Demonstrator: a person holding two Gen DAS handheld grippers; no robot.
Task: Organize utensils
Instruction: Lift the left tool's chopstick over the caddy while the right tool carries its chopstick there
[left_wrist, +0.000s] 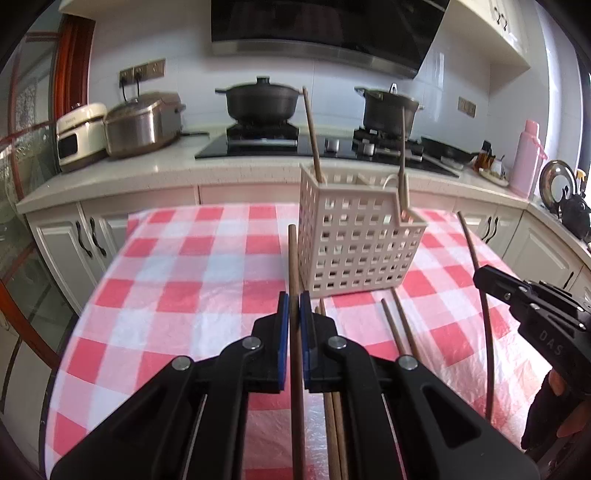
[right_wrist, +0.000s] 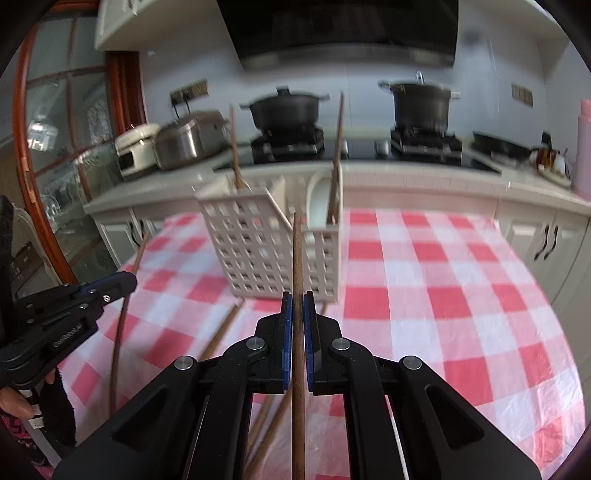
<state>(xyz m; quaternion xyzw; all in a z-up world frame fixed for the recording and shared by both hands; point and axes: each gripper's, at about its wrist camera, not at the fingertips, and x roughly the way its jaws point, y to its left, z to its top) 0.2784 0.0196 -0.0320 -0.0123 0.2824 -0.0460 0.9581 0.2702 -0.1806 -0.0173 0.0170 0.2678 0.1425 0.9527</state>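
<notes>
Both tongs, left (left_wrist: 294, 308) and right (right_wrist: 298, 308), each clamp 1 chopstick (left_wrist: 293, 258).

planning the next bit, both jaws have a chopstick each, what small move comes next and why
Probably carry both forward over the white basket and tip the ends down into it. The left gripper is shut on a brown chopstick, the right gripper on its own chopstick, both short of the basket. Two chopsticks already stand inside; more loose chopsticks lie on the checked cloth.
</notes>
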